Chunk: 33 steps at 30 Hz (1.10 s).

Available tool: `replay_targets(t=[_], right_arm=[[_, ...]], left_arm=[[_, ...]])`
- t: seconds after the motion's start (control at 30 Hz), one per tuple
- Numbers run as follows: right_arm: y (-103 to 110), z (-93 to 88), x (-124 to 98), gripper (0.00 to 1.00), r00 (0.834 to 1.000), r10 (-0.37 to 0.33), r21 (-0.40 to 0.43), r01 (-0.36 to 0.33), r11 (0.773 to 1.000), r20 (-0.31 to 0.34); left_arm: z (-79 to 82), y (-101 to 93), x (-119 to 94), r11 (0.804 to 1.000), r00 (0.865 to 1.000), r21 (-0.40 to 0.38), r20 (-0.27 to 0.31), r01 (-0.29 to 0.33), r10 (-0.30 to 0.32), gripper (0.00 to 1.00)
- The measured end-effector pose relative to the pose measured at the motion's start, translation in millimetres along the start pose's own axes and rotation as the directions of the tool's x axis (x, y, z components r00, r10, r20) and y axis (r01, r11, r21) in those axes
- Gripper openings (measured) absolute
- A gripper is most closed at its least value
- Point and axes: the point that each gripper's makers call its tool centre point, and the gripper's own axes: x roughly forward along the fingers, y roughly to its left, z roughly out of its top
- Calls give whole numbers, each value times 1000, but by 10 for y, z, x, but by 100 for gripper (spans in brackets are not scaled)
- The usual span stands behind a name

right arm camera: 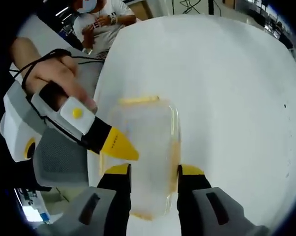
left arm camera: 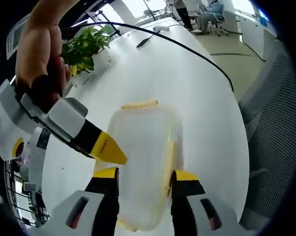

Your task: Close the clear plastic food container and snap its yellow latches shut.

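Both grippers, left (left arm camera: pixel 145 179) and right (right arm camera: pixel 154 174), are straddling the closed container (left arm camera: pixel 143 167) with open fingers (left arm camera: pixel 106 173), lying on the white surface (left arm camera: pixel 197 88).

A leafy green plant (left arm camera: pixel 84 49) and a black cable (left arm camera: pixel 187 46) lie on the white surface (left arm camera: pixel 197 113), an office chair (left arm camera: pixel 214 19) beyond.
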Motion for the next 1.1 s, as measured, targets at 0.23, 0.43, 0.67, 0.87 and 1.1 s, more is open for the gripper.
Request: replay_targets(t=[0.23, 0.43, 0.67, 0.87, 1.1], right_arm=[[11, 6, -23, 34, 998, -32, -6, 32, 999, 49], [11, 6, -52, 35, 990, -73, 3, 73, 997, 118], [-40, -20, -164, 35, 956, -172, 20, 172, 985, 237], [27, -63, -322, 52, 910, -216, 74, 203, 976, 353], [99, -110, -326, 80, 896, -279, 53, 279, 959, 344]], left_arm=[[26, -15, -8, 1000, 1000, 14, -15, 2, -2, 37], [80, -33, -46, 993, 996, -91, -23, 81, -83, 42], [127, -51, -103, 989, 993, -81, 2, 122, -122, 60], [123, -62, -172, 974, 984, -142, 11, 178, -179, 76], [90, -53, -195, 963, 973, -142, -1, 230, -232, 94]])
